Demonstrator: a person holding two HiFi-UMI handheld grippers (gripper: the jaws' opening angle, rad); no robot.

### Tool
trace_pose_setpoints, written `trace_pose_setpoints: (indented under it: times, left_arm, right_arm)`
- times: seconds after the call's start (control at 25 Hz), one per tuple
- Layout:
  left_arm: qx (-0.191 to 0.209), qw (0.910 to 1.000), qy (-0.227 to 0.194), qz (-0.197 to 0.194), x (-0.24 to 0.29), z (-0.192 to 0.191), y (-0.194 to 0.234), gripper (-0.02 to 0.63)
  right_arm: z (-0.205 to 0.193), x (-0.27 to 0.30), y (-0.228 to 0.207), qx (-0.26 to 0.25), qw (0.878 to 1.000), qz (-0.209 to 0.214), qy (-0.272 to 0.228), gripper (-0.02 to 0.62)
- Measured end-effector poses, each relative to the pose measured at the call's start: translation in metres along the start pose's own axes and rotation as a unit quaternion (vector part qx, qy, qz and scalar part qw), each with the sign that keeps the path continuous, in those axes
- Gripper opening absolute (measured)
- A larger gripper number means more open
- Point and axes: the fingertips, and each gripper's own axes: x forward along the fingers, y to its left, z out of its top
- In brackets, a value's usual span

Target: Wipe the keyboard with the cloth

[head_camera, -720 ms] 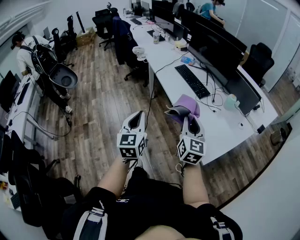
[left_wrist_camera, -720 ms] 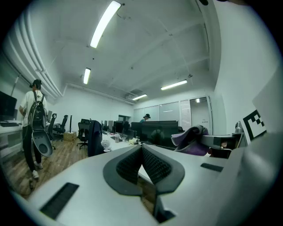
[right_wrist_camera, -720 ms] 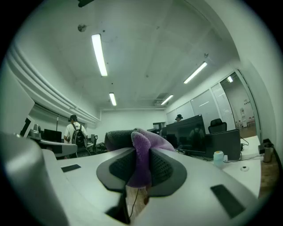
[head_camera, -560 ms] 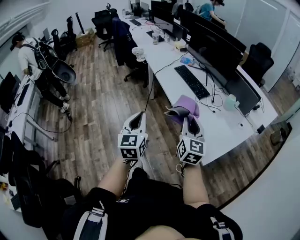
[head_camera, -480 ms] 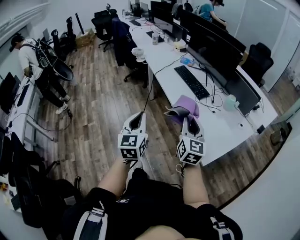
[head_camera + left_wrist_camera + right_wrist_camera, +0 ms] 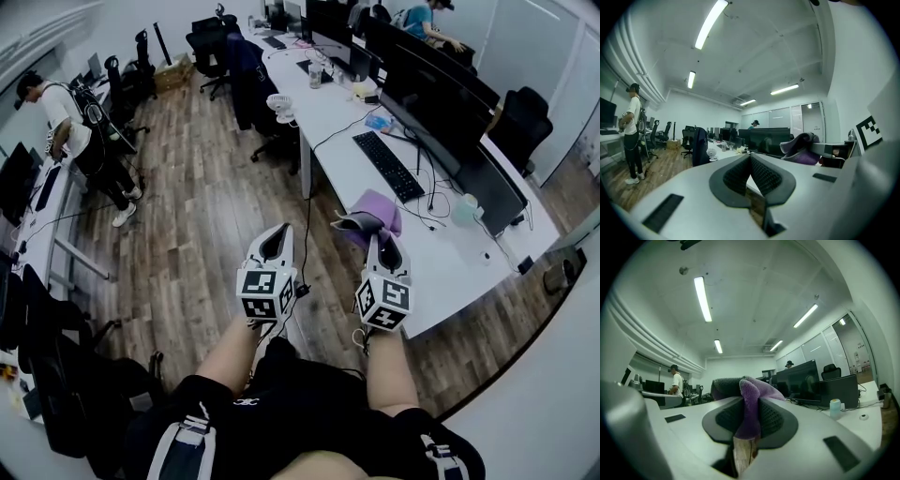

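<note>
Purple microfibre cloth with a grey side sits just right of the frame centre in the head view. It is bunched at the tip of the right gripper. In the right gripper view the two dark ribbed pads press on a fold of the cloth from both sides. The rest of the cloth spills over the top of the jaws.

The left gripper is held beside the right one, at centre frame, above the brown wood-plank floor. In the left gripper view its jaws are pressed together, and the ribbed pads meet at their tips. The cloth also shows at the right of that view.

The flat black keyboard lies on the long white desk in the upper right of the head view. It is set lengthwise along the desk, in front of a row of black monitors. The cloth hangs over the near edge of the desk, lower in the frame than the keyboard and apart from it.

A pale green cup stands on the desk to the right of the keyboard. A person in a white shirt stands at the upper left edge of the frame, well apart from both grippers.
</note>
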Motion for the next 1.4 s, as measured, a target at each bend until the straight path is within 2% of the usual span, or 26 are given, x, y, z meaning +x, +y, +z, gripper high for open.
trace_pose_setpoints:
  times: [0.2,0.36,0.56,1.08,1.4]
  left_arm:
    - [-0.024,0.9996,0.002,-0.017,0.023,0.009,0.013,0.011]
    - [-0.013,0.9997,-0.011,-0.020,0.048,0.022,0.024,0.011]
    - [0.001,0.9989,-0.020,-0.042,0.088,0.037,0.044,0.011]
    - [-0.010,0.9960,-0.008,-0.088,0.174,0.043,0.169,0.011]
    - [-0.021,0.9956,-0.002,-0.092,0.205,0.039,0.238,0.011]
  right_arm:
    - [0.001,0.024,0.004,0.003,1.000,-0.003,0.005,0.092]
    - [0.001,0.052,0.006,0.003,1.000,-0.006,0.007,0.092]
    - [0.007,0.094,0.014,0.000,1.000,-0.022,-0.003,0.092]
    - [0.007,0.222,0.086,-0.025,0.998,-0.053,-0.008,0.092]
    - [-0.005,0.280,0.130,-0.034,0.998,-0.057,0.000,0.092]
